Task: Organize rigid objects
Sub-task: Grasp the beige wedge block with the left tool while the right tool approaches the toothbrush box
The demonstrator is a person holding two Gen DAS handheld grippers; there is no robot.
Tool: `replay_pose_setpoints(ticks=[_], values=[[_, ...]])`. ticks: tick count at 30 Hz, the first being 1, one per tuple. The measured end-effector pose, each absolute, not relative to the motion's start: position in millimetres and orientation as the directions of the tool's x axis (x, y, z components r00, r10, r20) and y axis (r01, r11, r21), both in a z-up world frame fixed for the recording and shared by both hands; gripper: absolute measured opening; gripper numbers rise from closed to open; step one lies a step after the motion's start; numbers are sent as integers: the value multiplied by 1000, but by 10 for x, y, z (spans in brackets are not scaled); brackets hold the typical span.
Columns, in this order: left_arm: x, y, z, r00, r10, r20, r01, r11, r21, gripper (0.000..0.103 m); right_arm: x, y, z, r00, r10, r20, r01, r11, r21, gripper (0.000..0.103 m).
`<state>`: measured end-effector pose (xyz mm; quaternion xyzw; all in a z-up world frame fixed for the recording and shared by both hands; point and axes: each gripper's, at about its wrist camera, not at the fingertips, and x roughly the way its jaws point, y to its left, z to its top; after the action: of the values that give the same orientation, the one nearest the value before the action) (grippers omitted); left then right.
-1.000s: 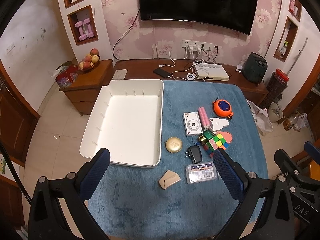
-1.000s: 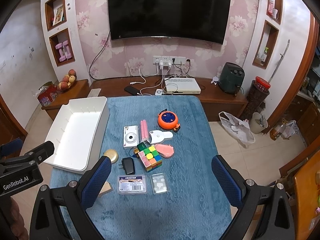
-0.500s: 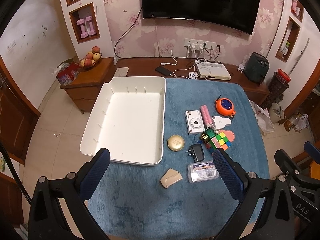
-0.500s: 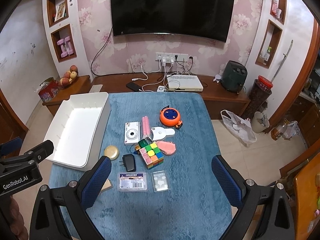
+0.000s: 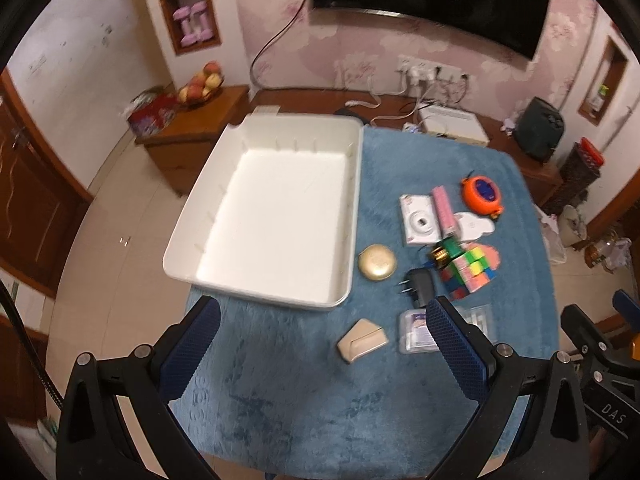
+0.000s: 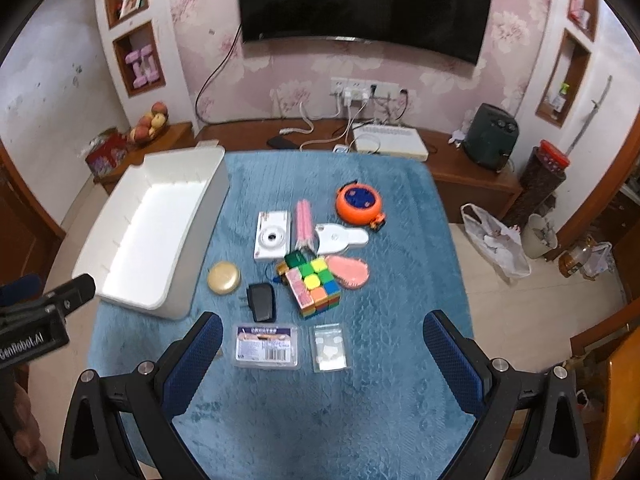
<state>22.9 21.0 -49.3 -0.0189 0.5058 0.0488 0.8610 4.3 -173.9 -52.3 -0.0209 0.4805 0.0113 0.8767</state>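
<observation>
Left wrist view: the left gripper (image 5: 322,330) had come lower and closer to the table than a second before, so the bin (image 5: 352,220) and the items filled more of the frame. Its fingers stood wide apart, holding nothing. The white bin sat on the left part of the blue cloth (image 5: 320,400), with nothing in it. Just ahead, between the fingers, lay a beige wedge (image 5: 362,341); a gold disc (image 5: 377,262) sat just beside the bin's right wall, and a black plug (image 5: 418,287) lay near it. The right finger partly hid a clear case (image 5: 414,332).

Right wrist view: the right gripper (image 6: 322,350) had also dropped and moved forward, fingers wide apart and empty. Between them lay the clear case (image 6: 267,345) and a small clear packet (image 6: 329,347). Beyond were the cube (image 6: 314,286), camera (image 6: 272,241), pink tube (image 6: 303,220) and orange reel (image 6: 359,204), all on the cloth and outside the bin.

Nothing had been sorted yet. Both descents read as approaches for first picks, probably the wedge on the left and the case or packet on the right.
</observation>
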Motion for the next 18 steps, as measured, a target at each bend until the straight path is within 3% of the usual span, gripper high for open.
replay_pose_setpoints(ticks=[7,15,18], values=[[250,265,-970,395,36,-918,-102,995,-5,102,71,-1685,-996,459,24,-888,-83,996,-15,101],[262,147,-1513,345,-4,-938,50,999,14,102,142,-1693,-1413,360,27,-932,-64,998,4,101],[297,175,-1745,277,-12,-961,20,1000,-7,102,165,-1642,-1498,354,26,-935,-78,997,-2,101]])
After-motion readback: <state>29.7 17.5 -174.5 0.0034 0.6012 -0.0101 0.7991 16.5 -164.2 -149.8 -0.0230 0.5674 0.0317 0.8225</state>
